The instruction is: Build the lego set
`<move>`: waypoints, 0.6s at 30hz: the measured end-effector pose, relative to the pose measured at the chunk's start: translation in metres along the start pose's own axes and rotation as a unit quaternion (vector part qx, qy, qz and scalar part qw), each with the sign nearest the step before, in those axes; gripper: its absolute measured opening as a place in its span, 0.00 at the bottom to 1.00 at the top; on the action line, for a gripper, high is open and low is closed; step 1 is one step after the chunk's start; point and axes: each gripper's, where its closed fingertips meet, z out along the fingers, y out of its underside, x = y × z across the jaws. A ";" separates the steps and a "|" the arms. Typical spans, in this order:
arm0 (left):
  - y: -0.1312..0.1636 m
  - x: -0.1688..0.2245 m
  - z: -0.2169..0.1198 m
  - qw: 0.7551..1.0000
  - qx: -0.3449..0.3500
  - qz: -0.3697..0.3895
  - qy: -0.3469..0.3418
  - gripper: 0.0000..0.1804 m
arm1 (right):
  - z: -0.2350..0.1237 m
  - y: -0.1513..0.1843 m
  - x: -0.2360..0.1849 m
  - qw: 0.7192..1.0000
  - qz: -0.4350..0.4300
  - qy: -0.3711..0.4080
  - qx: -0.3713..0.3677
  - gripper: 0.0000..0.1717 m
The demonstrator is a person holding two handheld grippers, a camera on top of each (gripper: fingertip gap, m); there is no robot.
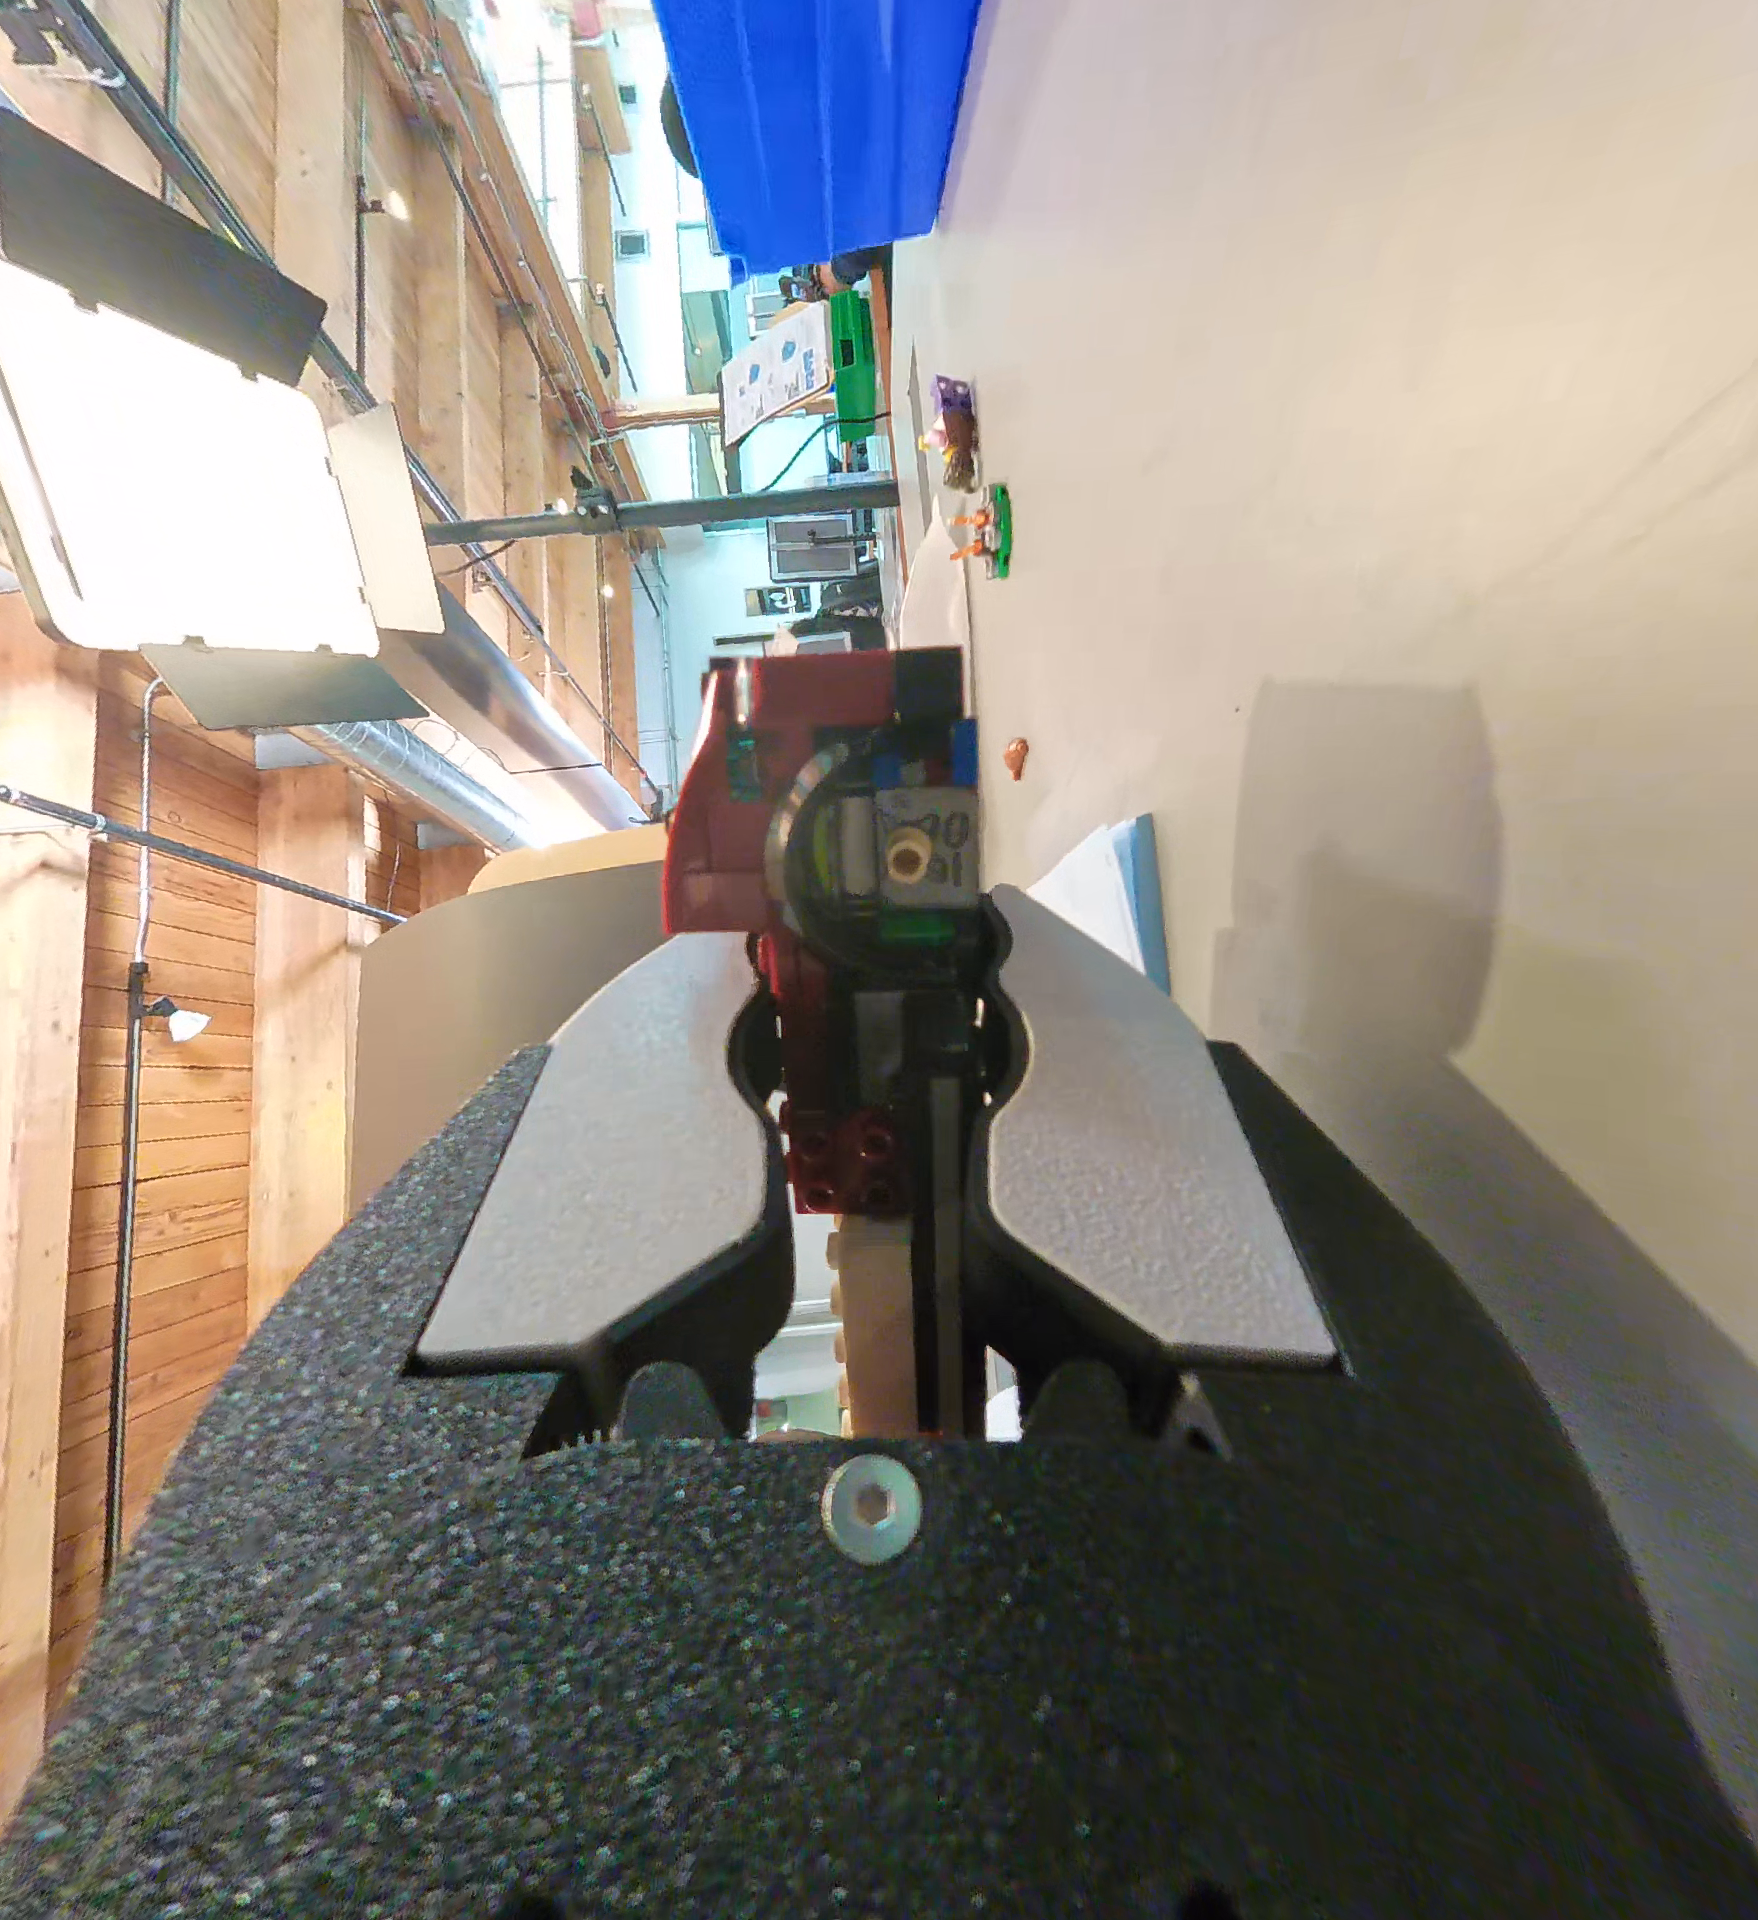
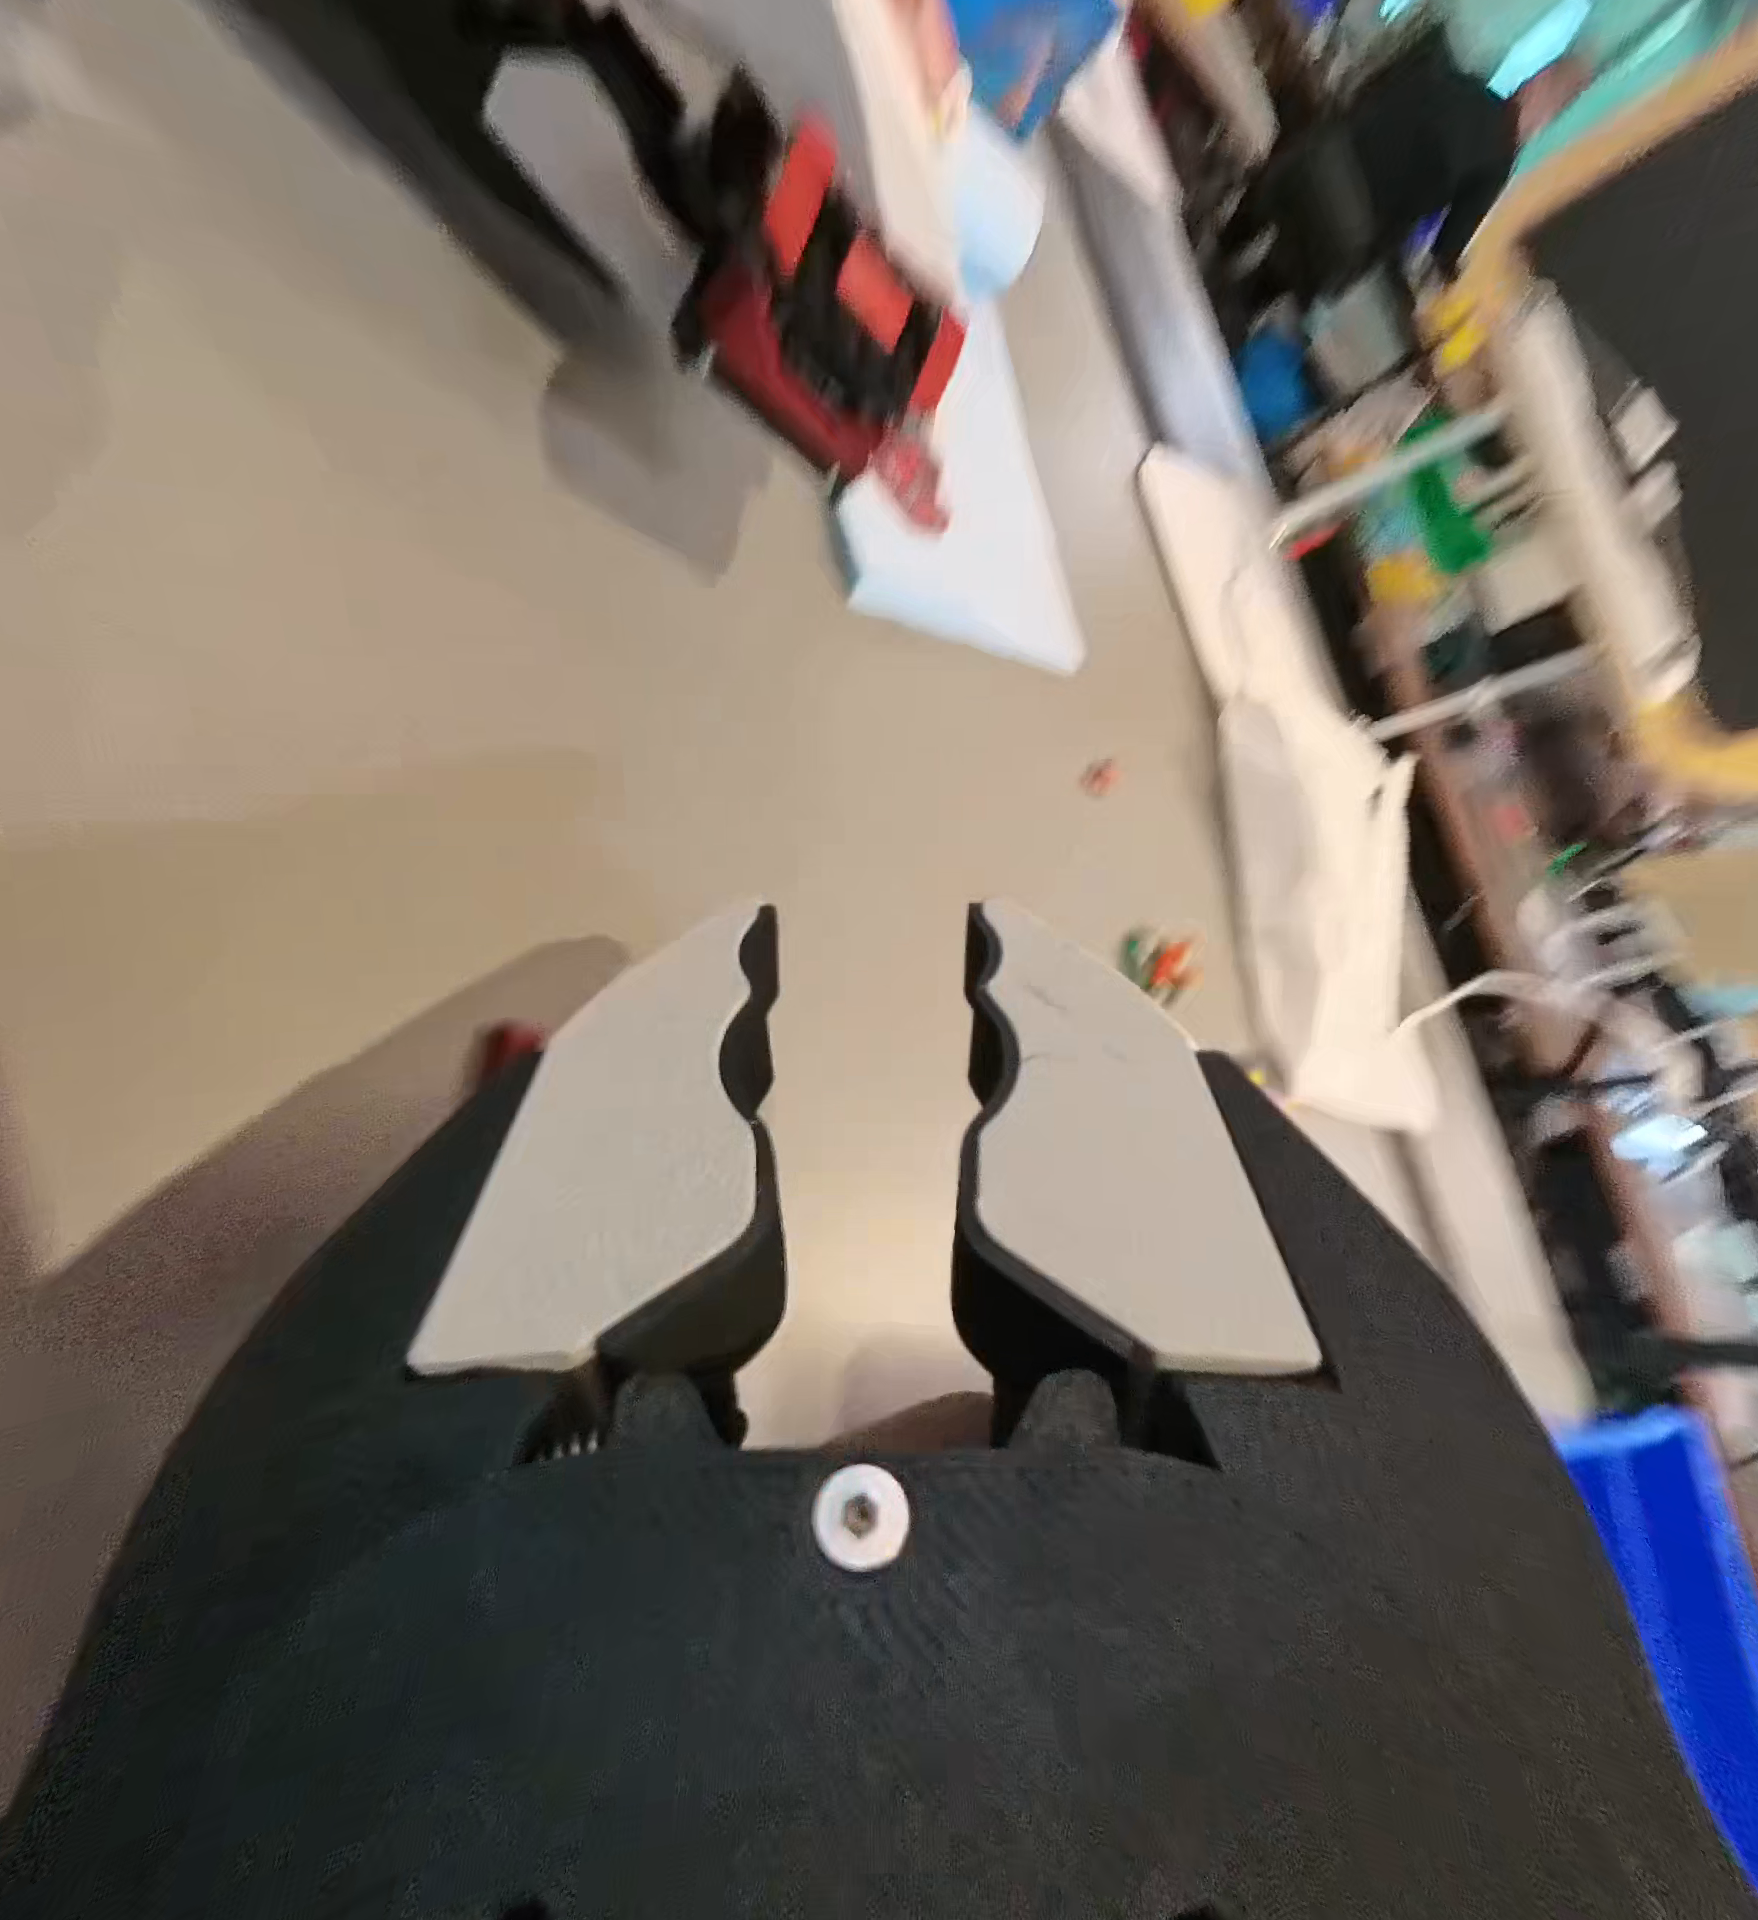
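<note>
My left hand-held gripper point(image 1: 870, 935) is clamped on a dark red and black toy-brick model point(image 1: 813, 831) with a grey tile and blue bits at its front; both pads press its sides, and it is held in the air beside the beige table point(image 1: 1374, 416). My right hand-held gripper point(image 2: 870, 914) stands parted with nothing between its fingers, hovering over bare table. Ahead of it lie a tiny copper-coloured brick piece point(image 2: 1096, 774) and a small green and orange brick cluster point(image 2: 1161, 961), near a white and pale-blue booklet point(image 2: 968, 561); this view is blurred
</note>
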 end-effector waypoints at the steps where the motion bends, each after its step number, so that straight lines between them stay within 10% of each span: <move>1: -0.003 0.001 0.000 1.000 0.003 0.000 0.001 0.19 | -0.008 0.013 -0.010 0.999 0.028 -0.017 -0.017 0.20; 18: -0.026 0.008 -0.002 0.999 0.036 -0.002 0.013 0.19 | -0.003 0.028 -0.069 0.957 0.198 -0.184 -0.107 0.06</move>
